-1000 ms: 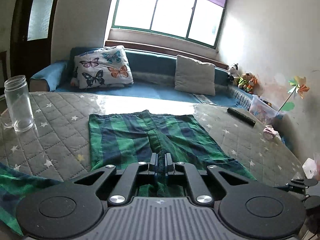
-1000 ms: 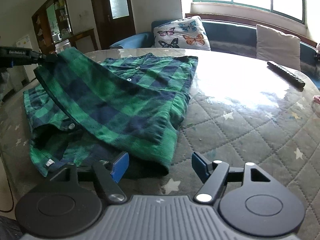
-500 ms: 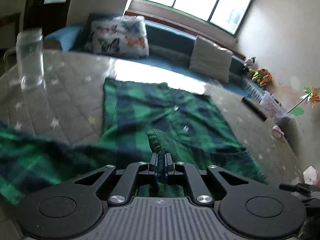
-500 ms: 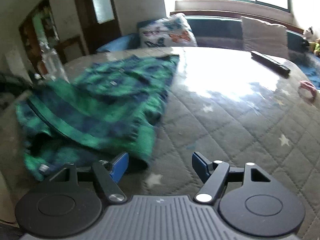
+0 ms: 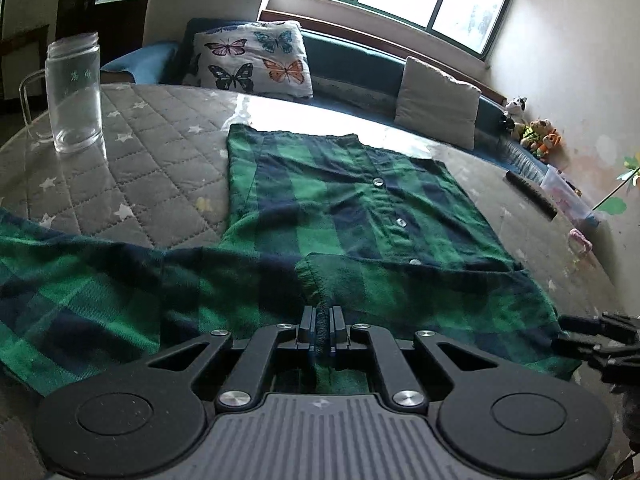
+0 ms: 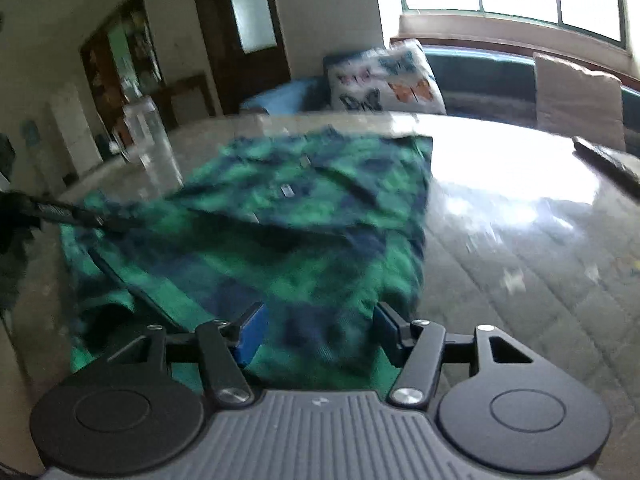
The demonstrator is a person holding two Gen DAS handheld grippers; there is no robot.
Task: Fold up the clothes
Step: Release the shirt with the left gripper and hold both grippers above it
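Glass jar (image 5: pixel 74 92): stands upright at the far left of the quilted table (image 5: pixel 132 176), well apart from the shirt.
Butterfly pillow (image 5: pixel 256 64): on the sofa behind the table, with a grey cushion (image 5: pixel 436 108) to its right.
Green plaid shirt (image 5: pixel 344 200): lies on the table, buttons facing up; its near part is folded across the front, and one sleeve trails off to the left.
Left gripper (image 5: pixel 322 328): jaws clenched on a fold of the shirt's near edge.
Right gripper (image 6: pixel 316 330): jaws spread wide, the shirt's near edge lying between them; this view is blurred.
Remote control (image 5: pixel 530 194): on the table right of the shirt, clear of it.
Stuffed toys (image 5: pixel 532 130): far right, by the wall.
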